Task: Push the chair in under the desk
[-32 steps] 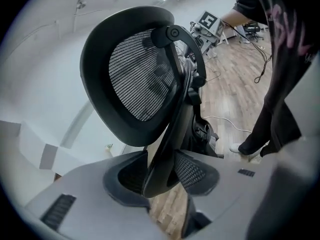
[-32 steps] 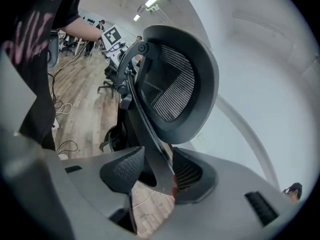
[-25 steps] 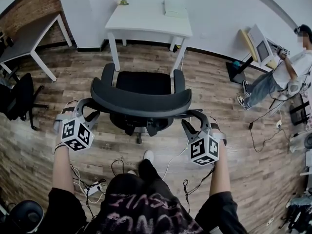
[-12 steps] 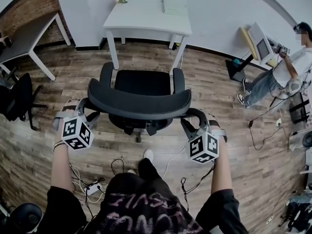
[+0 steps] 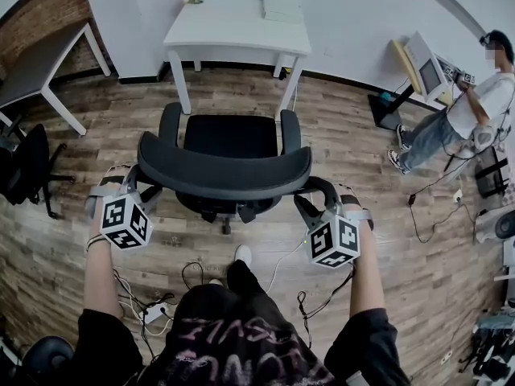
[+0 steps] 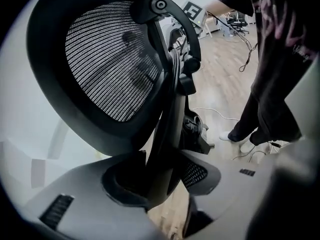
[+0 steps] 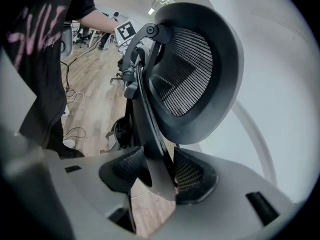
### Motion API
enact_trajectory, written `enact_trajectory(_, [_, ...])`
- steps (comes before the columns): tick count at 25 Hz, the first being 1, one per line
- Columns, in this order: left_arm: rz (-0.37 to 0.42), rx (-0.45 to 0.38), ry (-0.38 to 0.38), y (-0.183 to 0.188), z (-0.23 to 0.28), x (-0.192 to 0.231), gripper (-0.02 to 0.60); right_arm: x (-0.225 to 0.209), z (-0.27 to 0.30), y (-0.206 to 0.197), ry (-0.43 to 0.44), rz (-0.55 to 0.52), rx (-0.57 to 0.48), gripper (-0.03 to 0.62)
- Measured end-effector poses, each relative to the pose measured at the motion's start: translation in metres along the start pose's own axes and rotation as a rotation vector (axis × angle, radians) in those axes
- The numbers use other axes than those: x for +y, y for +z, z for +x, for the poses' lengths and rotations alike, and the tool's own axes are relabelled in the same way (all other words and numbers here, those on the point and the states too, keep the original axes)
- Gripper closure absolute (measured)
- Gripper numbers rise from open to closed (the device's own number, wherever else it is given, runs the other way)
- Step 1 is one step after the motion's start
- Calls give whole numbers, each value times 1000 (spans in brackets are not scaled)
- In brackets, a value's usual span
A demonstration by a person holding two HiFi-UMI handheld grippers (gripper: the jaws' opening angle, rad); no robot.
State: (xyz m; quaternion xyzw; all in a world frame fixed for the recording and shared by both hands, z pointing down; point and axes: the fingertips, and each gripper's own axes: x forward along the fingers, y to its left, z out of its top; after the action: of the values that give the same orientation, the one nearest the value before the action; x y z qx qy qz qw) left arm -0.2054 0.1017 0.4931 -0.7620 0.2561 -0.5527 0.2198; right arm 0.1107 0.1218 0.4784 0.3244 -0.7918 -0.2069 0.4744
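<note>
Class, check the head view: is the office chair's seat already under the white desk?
No, the whole seat of the office chair shows in front of the white desk, not beneath its top.

Nothing legible is showing anywhere: the pink lettering (image 5: 241, 346) sprawling across the person's black shirt at the bottom centre of the head view is reading only as smeared strokes, while the left marker cube (image 5: 126, 221) and right marker cube (image 5: 334, 242) are displaying black-and-white square patterns, not words.

Wood-plank floor (image 5: 346, 143); white wall (image 5: 362, 14) behind; brick wall (image 5: 40, 14) far left; grey table (image 5: 36, 67) against it.
</note>
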Motion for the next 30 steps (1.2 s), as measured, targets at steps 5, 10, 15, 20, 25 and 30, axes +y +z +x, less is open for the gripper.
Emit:
enact_trajectory(5, [1,-1,0,0,1,1,379,2,10,0,21,-45,33,384])
enact_trajectory(10, [2,-5,3,1,4,2,379,4,26,-5,8,-120,92,382])
enact_trajectory(15, [-9,-16,4,2,5,6,377,-2,28,-4,12,-104,79,379])
enact_trajectory(20, [-15,-13,5,2,10,15,377,-10,34,-5,11,-97,77,376])
enact_trajectory(25, [-23,0,7,3,24,30,377,-25,49,-8,-3,-100,74,376])
enact_trajectory(30, [-39,-2,28,3,42,49,373,-44,68,-11,-5,-106,58,376])
